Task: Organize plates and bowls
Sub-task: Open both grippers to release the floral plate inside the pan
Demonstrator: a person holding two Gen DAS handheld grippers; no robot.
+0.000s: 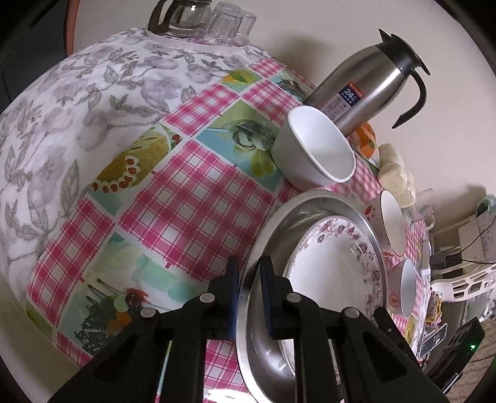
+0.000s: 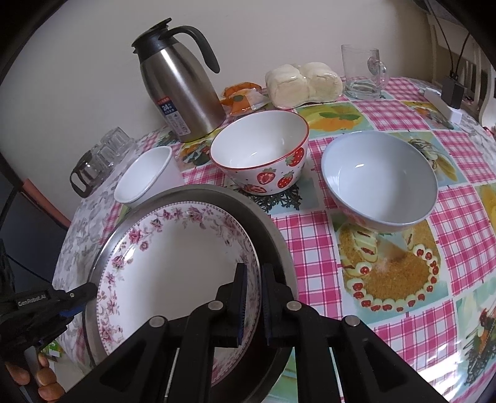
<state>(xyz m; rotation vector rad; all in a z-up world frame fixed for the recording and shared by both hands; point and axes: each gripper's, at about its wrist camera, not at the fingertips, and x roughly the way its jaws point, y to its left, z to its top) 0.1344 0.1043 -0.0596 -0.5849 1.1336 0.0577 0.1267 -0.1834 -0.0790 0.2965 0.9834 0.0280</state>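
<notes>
A steel plate [image 1: 276, 238] [image 2: 272, 235] lies on the table with a floral-rimmed white plate [image 1: 331, 272] [image 2: 173, 263] resting inside it. My left gripper [image 1: 249, 297] is shut on the steel plate's rim; it also shows in the right wrist view [image 2: 74, 297]. My right gripper [image 2: 254, 303] is shut on the floral plate's rim. A small white bowl [image 1: 316, 148] [image 2: 142, 176], a strawberry bowl [image 2: 263, 152] [image 1: 390, 223] and a pale blue bowl [image 2: 378, 176] [image 1: 406, 288] stand on the table beyond the plates.
A steel thermos jug [image 2: 179, 83] [image 1: 365, 80] stands by the wall. Wrapped buns [image 2: 303, 83], an orange packet [image 2: 241, 99] and a glass mug [image 2: 362, 71] sit at the back. A glass pot and upturned glasses [image 1: 201, 18] [image 2: 102, 155] stand at the table's end.
</notes>
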